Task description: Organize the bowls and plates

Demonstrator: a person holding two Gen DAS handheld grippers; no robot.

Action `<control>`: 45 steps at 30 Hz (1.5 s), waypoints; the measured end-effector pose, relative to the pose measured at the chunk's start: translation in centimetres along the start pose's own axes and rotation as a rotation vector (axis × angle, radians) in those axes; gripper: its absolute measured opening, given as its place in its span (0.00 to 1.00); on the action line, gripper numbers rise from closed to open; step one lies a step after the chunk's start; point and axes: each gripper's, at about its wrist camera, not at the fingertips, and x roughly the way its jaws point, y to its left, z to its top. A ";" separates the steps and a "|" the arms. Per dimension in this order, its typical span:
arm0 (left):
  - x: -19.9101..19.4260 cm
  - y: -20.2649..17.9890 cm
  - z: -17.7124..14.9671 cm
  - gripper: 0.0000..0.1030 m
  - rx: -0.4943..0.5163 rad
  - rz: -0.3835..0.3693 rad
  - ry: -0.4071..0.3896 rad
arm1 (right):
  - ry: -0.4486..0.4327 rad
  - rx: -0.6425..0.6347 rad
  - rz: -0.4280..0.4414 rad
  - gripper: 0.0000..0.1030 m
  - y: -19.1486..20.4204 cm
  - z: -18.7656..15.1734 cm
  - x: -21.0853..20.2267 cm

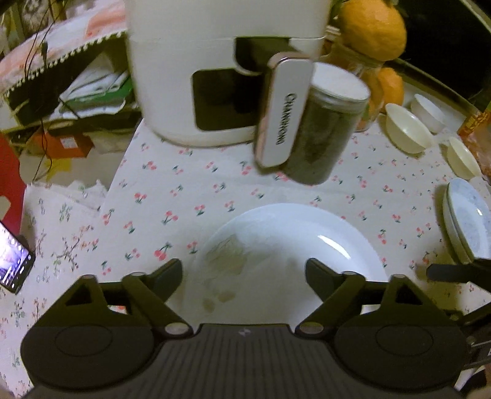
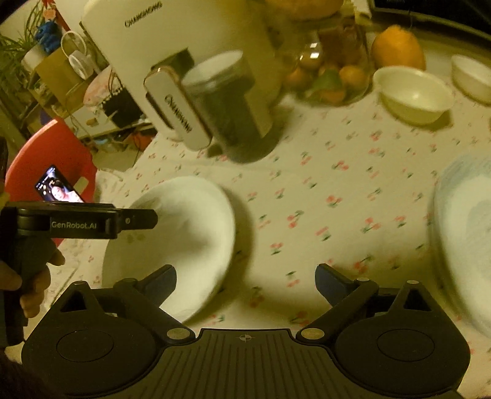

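Cherry-print tablecloth [image 1: 190,190] covers the whole table, and it's pretty crowded up here. Nearest thing is the left gripper [image 1: 244,273], jaws spread wide with nothing between them, hovering right over a big white plate [image 1: 294,239] that sits flat on the cloth with some yellowish smears on it. From the other side, the right gripper [image 2: 245,276] is also wide open and empty, hanging over bare cloth just to the right of that same plate [image 2: 184,233]. The left gripper's finger [image 2: 138,218] reaches in over the plate's left rim, though I can't tell if it's actually touching.

Off to the right there's a stack of blue-patterned plates [image 1: 468,224], blurry in the right wrist view [image 2: 466,239].

Further back, a dark jar with a white lid [image 1: 322,135] stands just beside a white appliance [image 1: 214,70] whose handle sticks out in front. Past the stack, three small cream bowls [image 1: 406,129] sit near each other by the back right edge. Behind them are oranges [image 1: 373,27] and a glass jar [image 2: 334,61]. A phone [image 1: 13,264] lies at the left edge.
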 end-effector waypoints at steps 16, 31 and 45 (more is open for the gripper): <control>0.9 3.0 -0.8 0.33 -0.134 -0.031 0.083 | 0.017 -0.005 0.020 0.37 1.4 -1.0 1.8; 0.8 2.5 -1.0 0.16 -0.111 -0.086 0.084 | -0.017 0.019 -0.012 0.22 -0.1 -0.2 1.6; 0.1 1.7 -0.7 0.10 -0.126 -0.137 0.027 | -0.048 0.078 -0.014 0.23 -1.6 0.4 0.4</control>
